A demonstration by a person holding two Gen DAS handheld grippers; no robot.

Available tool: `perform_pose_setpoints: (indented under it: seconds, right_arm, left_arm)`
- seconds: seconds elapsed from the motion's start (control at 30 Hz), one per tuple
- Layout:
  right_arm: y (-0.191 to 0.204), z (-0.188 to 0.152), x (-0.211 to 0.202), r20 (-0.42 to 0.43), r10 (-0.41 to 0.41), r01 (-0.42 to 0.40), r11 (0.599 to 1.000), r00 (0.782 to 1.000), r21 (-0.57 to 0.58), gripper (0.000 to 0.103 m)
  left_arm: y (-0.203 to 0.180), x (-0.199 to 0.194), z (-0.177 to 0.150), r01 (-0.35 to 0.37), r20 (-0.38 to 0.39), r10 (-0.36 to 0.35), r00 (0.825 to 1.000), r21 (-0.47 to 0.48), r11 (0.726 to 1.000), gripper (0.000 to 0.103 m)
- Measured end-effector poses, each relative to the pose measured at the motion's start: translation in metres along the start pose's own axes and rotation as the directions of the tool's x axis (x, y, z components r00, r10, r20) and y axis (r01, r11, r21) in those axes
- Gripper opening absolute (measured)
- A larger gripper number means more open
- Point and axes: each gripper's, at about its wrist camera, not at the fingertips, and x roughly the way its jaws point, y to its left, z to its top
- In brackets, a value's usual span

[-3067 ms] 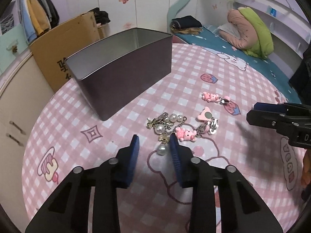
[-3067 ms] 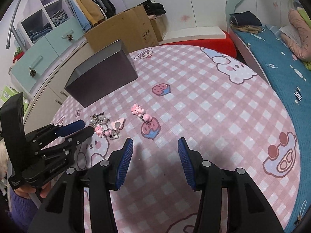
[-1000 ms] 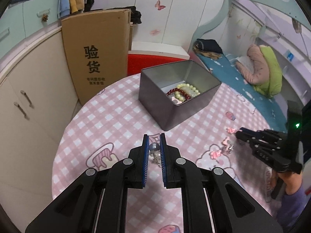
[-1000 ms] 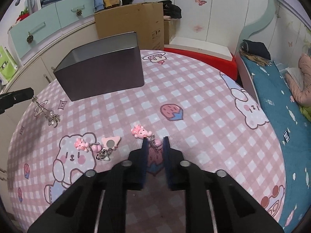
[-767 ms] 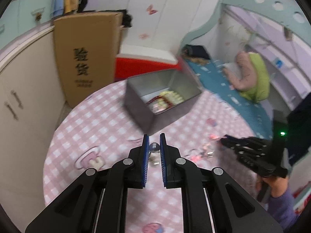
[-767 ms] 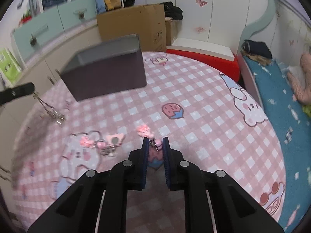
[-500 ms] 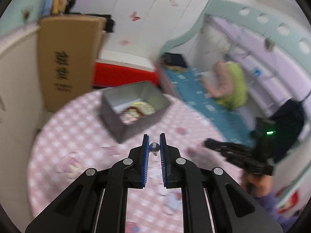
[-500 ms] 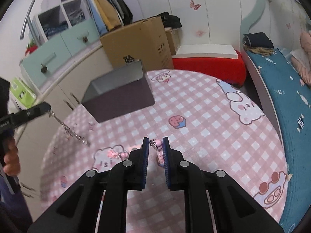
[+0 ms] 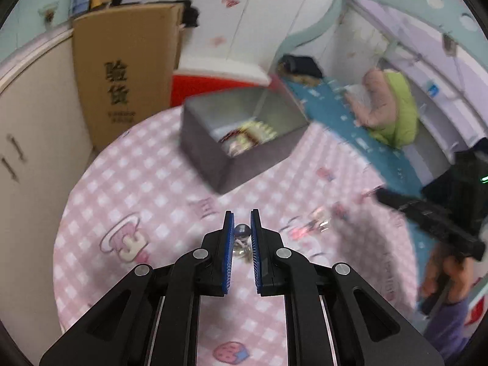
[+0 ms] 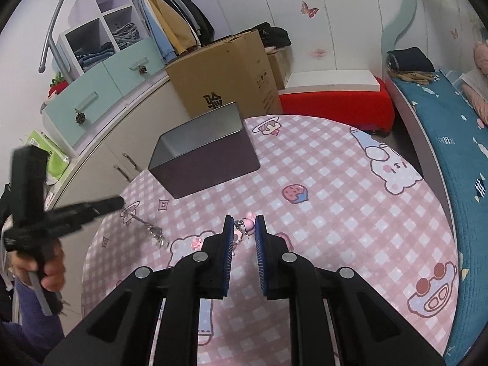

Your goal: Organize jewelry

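My left gripper (image 9: pixel 242 228) is shut on a pearl charm chain (image 9: pixel 242 231) and holds it above the pink checked table (image 9: pixel 146 170); the chain hangs from it in the right wrist view (image 10: pixel 149 228). My right gripper (image 10: pixel 244 228) is shut on a pink bear keychain (image 10: pixel 247 224), held above the table. The open grey tin (image 9: pixel 244 140) stands at the table's far side with beaded bracelets (image 9: pixel 247 135) inside; it also shows in the right wrist view (image 10: pixel 207 155). More pink charms (image 9: pixel 311 225) lie on the table.
A cardboard box (image 9: pixel 122 61) stands behind the table against cream cabinets (image 9: pixel 30 116). A red bench (image 10: pixel 335 100) and a bed with a teal cover (image 10: pixel 451 140) lie beyond the table's far and right edges.
Both grippers closed on their pieces and lifted them off the table. The left gripper has swung with the chain, its view is blurred; the right gripper has risen higher.
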Motion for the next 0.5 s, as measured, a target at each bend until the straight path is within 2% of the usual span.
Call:
perform_pose_setpoints:
  seconds: [0.17,0.27,0.37,0.5]
  right_arm:
    - [0.000,-0.002,0.002,-0.012,0.001,-0.001,1.000,1.000,-0.002,0.014]
    - [-0.002,-0.004,0.005,-0.017,-0.001,0.001,1.000,1.000,0.004,0.014]
    - [-0.002,-0.005,0.009,-0.024,0.003,-0.003,1.000,1.000,0.009,0.014]
    - [-0.001,-0.007,0.013,-0.037,0.006,-0.005,1.000,0.999,0.009,0.014]
  left_arm:
    - [0.021,0.008,-0.017,-0.068,-0.042,0.067,0.997,-0.032,0.997,0.012]
    - [0.036,0.011,-0.026,-0.083,-0.070,0.079,0.994,-0.063,0.995,0.012]
    - [0.045,0.014,-0.031,-0.067,-0.091,0.060,0.994,-0.075,0.995,0.014]
    - [0.039,0.011,-0.034,-0.045,-0.085,0.040,0.996,-0.054,0.998,0.014]
